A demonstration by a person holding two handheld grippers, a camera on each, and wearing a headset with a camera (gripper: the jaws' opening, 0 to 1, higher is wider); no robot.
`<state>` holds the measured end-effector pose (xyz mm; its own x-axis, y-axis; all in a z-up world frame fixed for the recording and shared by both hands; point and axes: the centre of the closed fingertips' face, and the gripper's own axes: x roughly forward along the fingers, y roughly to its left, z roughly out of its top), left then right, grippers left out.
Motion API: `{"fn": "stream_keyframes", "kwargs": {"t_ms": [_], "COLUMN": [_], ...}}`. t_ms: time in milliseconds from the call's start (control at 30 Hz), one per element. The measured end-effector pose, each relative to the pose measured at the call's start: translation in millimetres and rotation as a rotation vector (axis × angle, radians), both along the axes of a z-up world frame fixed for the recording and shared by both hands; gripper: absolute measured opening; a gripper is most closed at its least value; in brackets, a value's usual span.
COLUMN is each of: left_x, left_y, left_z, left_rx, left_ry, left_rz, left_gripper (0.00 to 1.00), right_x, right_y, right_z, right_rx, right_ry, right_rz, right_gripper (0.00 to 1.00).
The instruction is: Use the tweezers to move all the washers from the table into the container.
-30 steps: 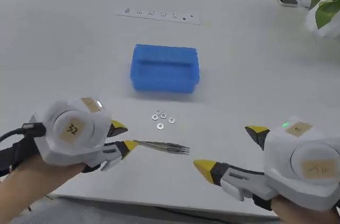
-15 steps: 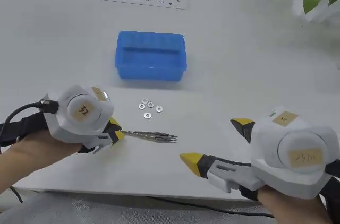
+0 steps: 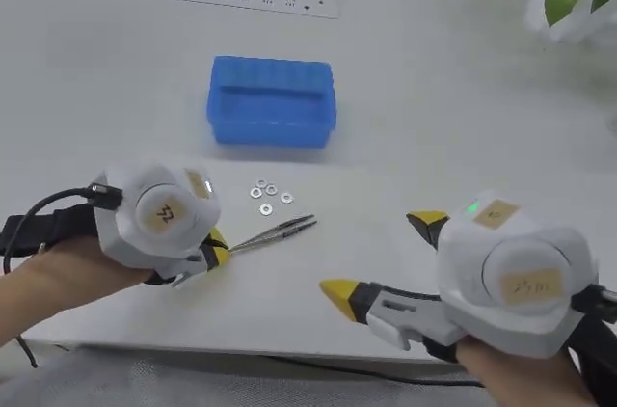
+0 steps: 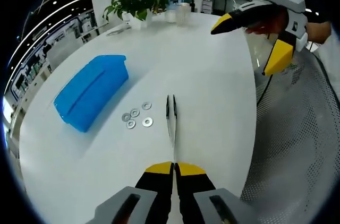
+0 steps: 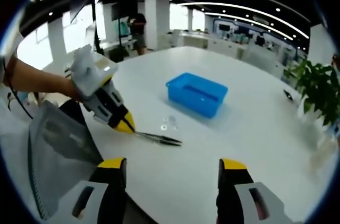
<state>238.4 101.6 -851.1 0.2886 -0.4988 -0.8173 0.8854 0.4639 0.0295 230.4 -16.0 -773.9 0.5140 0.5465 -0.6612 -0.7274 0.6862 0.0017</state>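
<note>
The bin (image 3: 272, 100) is a shallow rectangular tub of blue plastic with ribbed walls; what shows of its inside is plain blue floor; it sits ahead of the left gripper (image 3: 216, 251), beyond the washers (image 3: 270, 195). The washers are five small flat metal rings, loosely bunched on the smooth white table (image 3: 434, 118), between the bin and the gripper's tips; in the left gripper view they lie just left of the tweezers (image 4: 171, 123), apart from the points. The left gripper's yellow-tipped jaws are pressed together on the rear end of the tweezers, a slim pair of grey metal arms tapering to fine points that run straight ahead from the jaws; whether they rest on the table or hang just above it I cannot tell. The right gripper (image 5: 172, 164) has its jaws spread wide with nothing between them; ahead of it lie the tweezers, then the washers, then the bin.
</note>
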Motion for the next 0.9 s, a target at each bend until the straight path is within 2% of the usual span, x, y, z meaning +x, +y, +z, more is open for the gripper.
{"fn": "stream_keyframes", "kwargs": {"t_ms": [100,167,200,300,400,600,667,800,900], "left_x": [-1.5,-2.8,-2.5,-4.5,-6.0,-10.3,-12.8,-18.4,-24.6], "left_y": [-3.2,-6.9,-10.1,-16.2,-22.9,-33.7,-36.5,-40.4,-43.2], "left_z": [12.6,25.7,35.4,55.2,73.8,94.1,97.3,103.4,107.8], "left_rx": [-0.008,-0.030,-0.049,-0.093,-0.124,-0.176,-0.180,-0.177,-0.165], "left_ry": [-0.023,-0.030,-0.050,-0.057,-0.081,-0.100,-0.108,-0.118,-0.111], "left_rz": [-0.009,-0.004,-0.002,0.014,0.019,0.028,0.025,-0.008,-0.052], "left_gripper": [0.00,0.00,0.00,0.00,0.00,0.00,0.00,0.00,0.00], "right_x": [-0.2,-0.6,-0.4,-1.0,-1.3,-0.9,-1.3,-7.0,-19.2], "right_y": [6.5,12.8,16.6,26.7,36.2,55.2,60.1,71.9,81.7], "right_z": [1.1,2.7,3.4,3.5,3.1,-3.7,-7.6,-15.5,-21.0], "right_rx": [-0.002,0.002,0.003,0.002,-0.007,-0.022,-0.021,-0.009,-0.021], "right_ry": [-0.002,-0.006,-0.006,-0.009,-0.015,-0.013,-0.003,0.025,0.047], "right_rz": [0.025,0.052,0.065,0.109,0.157,0.245,0.267,0.319,0.400], "right_gripper": [0.64,0.61,0.59,0.58,0.53,0.38,0.32,0.26,0.23]}}
